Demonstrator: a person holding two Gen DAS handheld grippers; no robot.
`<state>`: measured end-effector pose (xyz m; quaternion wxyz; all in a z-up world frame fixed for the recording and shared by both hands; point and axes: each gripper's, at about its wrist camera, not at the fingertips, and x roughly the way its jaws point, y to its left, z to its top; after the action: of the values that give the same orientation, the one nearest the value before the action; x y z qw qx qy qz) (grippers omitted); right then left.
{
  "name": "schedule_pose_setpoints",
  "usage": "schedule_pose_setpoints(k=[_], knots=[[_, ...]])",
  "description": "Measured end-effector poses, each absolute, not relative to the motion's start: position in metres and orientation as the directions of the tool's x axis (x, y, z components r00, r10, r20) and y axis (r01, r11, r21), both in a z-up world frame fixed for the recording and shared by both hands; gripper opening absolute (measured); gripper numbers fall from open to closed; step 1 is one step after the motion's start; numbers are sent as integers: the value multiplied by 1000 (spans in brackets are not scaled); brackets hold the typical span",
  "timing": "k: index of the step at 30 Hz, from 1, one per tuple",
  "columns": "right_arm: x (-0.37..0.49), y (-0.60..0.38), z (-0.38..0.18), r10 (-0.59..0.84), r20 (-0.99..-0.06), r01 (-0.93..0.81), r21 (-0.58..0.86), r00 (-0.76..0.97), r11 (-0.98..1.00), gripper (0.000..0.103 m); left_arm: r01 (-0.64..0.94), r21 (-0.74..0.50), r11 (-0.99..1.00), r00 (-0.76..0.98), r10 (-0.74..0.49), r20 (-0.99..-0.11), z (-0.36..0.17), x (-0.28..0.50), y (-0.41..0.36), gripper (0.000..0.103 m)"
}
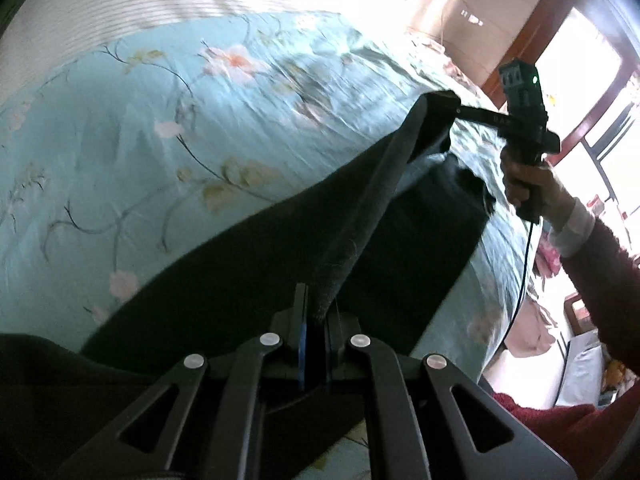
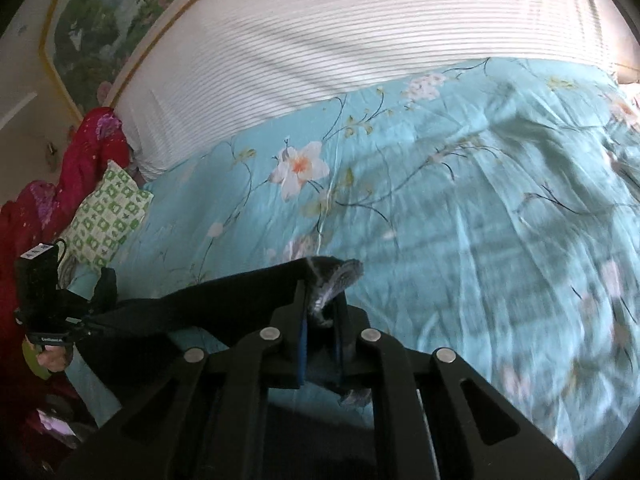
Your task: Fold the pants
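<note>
Dark pants (image 1: 248,264) lie across a teal floral bedspread (image 1: 200,120), with one edge lifted taut between both grippers. My left gripper (image 1: 318,312) is shut on the near end of that lifted edge. My right gripper (image 1: 440,100) shows in the left wrist view at the upper right, shut on the far end, held up by a hand. In the right wrist view my right gripper (image 2: 322,308) is shut on a bunched fuzzy edge of the pants (image 2: 224,296), and the left gripper (image 2: 106,284) holds the other end at the left.
A white ribbed cover (image 2: 340,40) lies across the head of the bed. A green patterned pillow (image 2: 108,220) and red fabric (image 2: 80,156) sit at the bed's left edge. A window and wooden frame (image 1: 560,80) are to the right.
</note>
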<state>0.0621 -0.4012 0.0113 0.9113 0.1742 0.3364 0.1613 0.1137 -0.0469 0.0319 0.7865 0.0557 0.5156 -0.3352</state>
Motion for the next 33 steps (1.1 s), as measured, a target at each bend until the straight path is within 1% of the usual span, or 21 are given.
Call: schedule_pose_setpoints(k=[11, 14, 21, 26, 27, 28, 29, 30, 32, 33], knots=[[7, -387, 14, 336, -564, -277, 190, 754, 942, 10, 557, -310, 771, 240, -507, -828, 26, 71, -48, 4], [-4, -384, 5, 307, -589, -277, 144, 748, 950, 10, 553, -329, 765, 225, -518, -826, 19, 63, -47, 4], [-29, -390, -16, 286, -625, -240, 160, 727, 958, 10, 573, -319, 755, 194, -503, -842, 0, 49, -56, 5], [-39, -389, -26, 262, -657, -197, 173, 706, 965, 11, 533, -343, 774, 154, -487, -860, -22, 51, -55, 8], [-41, -389, -26, 259, -663, -186, 181, 703, 966, 16, 522, -345, 780, 159, -487, -859, -23, 50, -54, 11], [-44, -391, -27, 239, -675, -157, 182, 698, 971, 30, 513, -349, 784, 164, -488, -857, -22, 48, -52, 12], [-48, -393, -28, 207, -692, -118, 174, 692, 978, 40, 506, -352, 787, 169, -491, -855, -21, 46, -50, 16], [-51, -395, -29, 169, -706, -74, 164, 687, 984, 54, 498, -357, 791, 172, -493, -853, -20, 44, -49, 21], [-63, -401, -29, 138, -708, -24, 169, 692, 985, 56, 472, -368, 801, 185, -498, -847, -16, 40, -42, 29], [-70, -403, -29, 138, -702, -11, 183, 698, 983, 56, 453, -366, 813, 200, -493, -847, -14, 37, -38, 37]])
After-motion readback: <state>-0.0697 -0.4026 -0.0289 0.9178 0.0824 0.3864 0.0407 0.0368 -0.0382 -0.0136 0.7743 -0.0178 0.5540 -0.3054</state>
